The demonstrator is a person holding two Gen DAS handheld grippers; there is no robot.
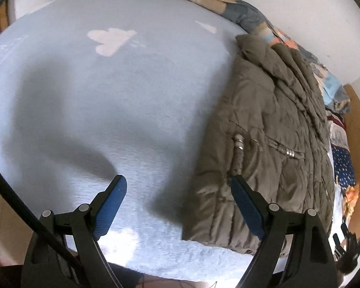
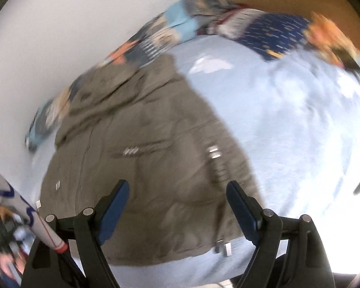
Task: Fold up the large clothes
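while both grippers hang above the bed [image 1: 88, 100] with nothing between their jaws, the jacket [image 1: 271, 139] lies flat on the pale blue cover, already narrowed into a long bundle. in the left wrist view it fills the right half of the frame, its long axis running from the collar at upper right down to the hem at lower centre-right; the left gripper [image 1: 177, 184] has its jaws spread wide, the right-hand finger over the jacket's near edge and the other over bare cover, so the garment sits off to this tool's right side.

in the right wrist view, which is blurred, the jacket [image 2: 141, 158] takes up the centre and lower left, collar toward the upper left by the wall [image 2: 48, 36], hem at the bottom edge. the right gripper [image 2: 177, 189] also stands wide apart and empty, and both its fingers frame jacket cloth near the hem, so it looks the nearer of the two.

judging by this, the next fold would bring hem toward collar along that long axis, and the left tool needs to shift sideways onto the cloth first. patterned bedding [image 2: 252, 28] lies bunched along the far edge, apart from the jacket's near end.
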